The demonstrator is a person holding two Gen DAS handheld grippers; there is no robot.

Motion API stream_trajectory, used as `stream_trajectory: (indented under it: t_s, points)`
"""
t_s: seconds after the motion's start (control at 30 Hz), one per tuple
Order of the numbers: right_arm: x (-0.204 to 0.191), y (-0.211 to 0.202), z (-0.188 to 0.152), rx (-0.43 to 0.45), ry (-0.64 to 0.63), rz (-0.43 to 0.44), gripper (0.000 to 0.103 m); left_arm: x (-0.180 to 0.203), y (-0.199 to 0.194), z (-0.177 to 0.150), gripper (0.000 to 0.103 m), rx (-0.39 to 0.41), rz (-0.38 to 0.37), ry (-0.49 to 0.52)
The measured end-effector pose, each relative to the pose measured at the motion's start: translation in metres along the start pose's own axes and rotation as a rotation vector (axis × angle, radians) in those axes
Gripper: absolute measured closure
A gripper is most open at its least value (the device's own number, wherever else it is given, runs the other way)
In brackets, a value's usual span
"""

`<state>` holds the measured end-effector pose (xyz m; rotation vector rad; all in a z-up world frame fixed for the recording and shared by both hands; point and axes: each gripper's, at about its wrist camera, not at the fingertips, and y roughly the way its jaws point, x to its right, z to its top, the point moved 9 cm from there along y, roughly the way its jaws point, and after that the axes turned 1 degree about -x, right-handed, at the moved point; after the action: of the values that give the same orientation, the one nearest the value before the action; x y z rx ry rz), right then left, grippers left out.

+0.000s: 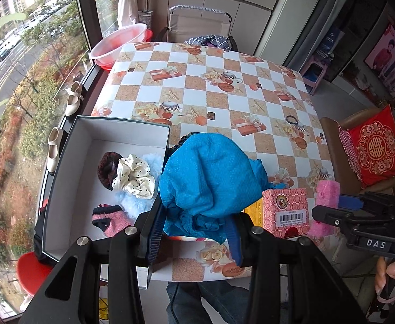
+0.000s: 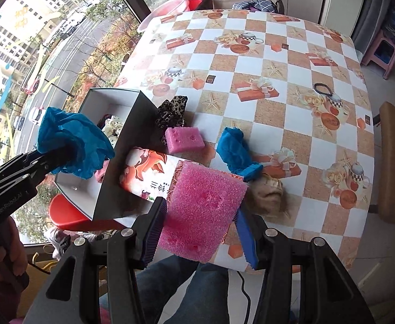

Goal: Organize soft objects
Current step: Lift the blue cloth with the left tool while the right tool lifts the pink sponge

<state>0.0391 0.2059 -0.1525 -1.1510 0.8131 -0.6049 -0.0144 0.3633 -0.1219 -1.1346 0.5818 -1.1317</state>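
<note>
Above the near edge of the checked table, both grippers are loaded and lifted clear of the surface. The left gripper has its jaws pinched on a bunched blue cloth, which balloons upward and hangs just right of the white box; that box sits at the near left corner by the window and already holds a spotted cream scrunchie, a dark scrunchie, pale blue fluff and a pink-and-black sock. The right gripper is clamped across a pink sponge, held over a floral carton that lies against the box's dark outer wall. To do this step well, I would carry the cloth leftward until it is fully over the box's open floor, not over the rim, lower it into the free near patch, and only then let go, since loose folds could snag on the wall and drag out. The sponge is best brought in afterwards, one hand at a time, to avoid the grippers colliding over the small opening. Left on the table are a smaller pink sponge, another blue cloth, a leopard-print scrunchie, a tan furry piece and, farther right, a black hair tie.
</note>
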Motion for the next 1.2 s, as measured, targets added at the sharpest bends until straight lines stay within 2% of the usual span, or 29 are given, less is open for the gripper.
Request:
stream_trajectory:
  t_s: [0.33,0.67,1.2]
  points:
    - [0.016,0.005,-0.004,-0.009,0.015,0.046,0.051,0.021,0.004,0.009,0.058,-0.014,0.028,0.025]
    - [0.022,0.010,0.008,-0.015,-0.044,0.002,0.051,0.023,0.008,0.017,0.058,-0.011,0.037,0.037]
    - [0.018,0.020,0.010,-0.044,-0.065,0.018,0.051,0.025,0.014,0.013,0.058,-0.027,0.036,0.029]
